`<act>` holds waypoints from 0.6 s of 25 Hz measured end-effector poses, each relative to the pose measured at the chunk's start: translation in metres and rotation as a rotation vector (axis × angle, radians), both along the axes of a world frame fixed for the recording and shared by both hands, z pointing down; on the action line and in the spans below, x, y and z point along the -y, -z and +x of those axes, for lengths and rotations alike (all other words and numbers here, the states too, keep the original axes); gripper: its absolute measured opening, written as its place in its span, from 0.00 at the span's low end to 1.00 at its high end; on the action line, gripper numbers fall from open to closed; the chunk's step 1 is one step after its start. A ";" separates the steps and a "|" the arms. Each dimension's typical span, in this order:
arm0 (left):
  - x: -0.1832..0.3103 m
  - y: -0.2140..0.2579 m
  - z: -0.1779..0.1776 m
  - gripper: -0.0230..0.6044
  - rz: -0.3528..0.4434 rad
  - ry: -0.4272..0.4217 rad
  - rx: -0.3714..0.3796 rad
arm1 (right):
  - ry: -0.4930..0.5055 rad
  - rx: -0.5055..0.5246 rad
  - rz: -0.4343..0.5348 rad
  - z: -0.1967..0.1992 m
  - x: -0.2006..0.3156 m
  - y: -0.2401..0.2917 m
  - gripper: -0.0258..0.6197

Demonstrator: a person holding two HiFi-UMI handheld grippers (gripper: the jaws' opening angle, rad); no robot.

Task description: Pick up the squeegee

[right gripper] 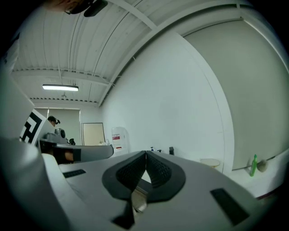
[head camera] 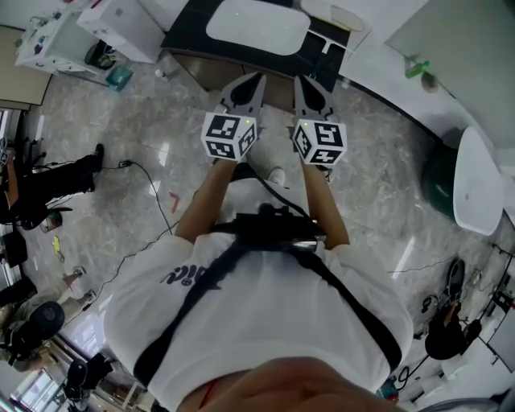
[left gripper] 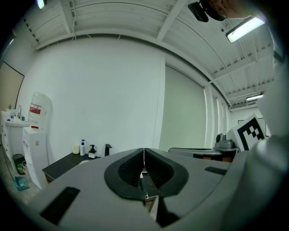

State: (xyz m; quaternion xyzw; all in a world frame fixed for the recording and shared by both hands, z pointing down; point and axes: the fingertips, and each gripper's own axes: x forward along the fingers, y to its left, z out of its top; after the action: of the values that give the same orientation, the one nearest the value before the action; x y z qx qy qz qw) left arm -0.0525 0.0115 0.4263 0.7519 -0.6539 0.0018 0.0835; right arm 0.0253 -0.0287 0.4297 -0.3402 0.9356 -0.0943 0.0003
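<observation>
The left gripper (left gripper: 144,151) and the right gripper (right gripper: 146,154) each have their jaws pressed together on nothing, side by side. Ahead lies a dark counter (head camera: 187,36) with a white basin (head camera: 257,22). No view shows the squeegee clearly enough to place it.

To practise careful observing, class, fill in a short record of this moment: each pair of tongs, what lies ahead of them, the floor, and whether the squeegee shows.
left tongs: shut, nothing between them
right tongs: shut, nothing between them, held beside the left pair
ahead: dark counter with a white basin
on the counter: pump bottles near the wall
floor: pale marbled surface
squeegee: not seen in any view
</observation>
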 end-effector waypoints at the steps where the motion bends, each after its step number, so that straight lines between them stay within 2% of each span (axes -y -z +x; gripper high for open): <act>1: 0.005 0.001 -0.004 0.06 0.003 -0.004 0.002 | -0.004 0.001 -0.003 -0.003 0.005 0.000 0.05; 5: 0.035 -0.001 -0.024 0.06 0.006 -0.032 -0.010 | -0.058 -0.024 -0.012 -0.017 0.030 -0.003 0.05; 9: 0.080 -0.012 -0.040 0.06 -0.035 -0.099 -0.028 | -0.135 -0.033 -0.030 -0.027 0.070 -0.004 0.05; 15: 0.144 -0.002 -0.077 0.06 -0.004 -0.203 -0.038 | -0.254 -0.027 0.005 -0.055 0.116 0.010 0.05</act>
State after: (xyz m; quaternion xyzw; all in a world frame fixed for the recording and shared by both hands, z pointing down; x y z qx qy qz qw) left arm -0.1294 -0.1325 0.4279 0.8142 -0.5725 -0.0024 0.0967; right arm -0.0300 -0.1448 0.4198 -0.4572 0.8852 -0.0864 0.0003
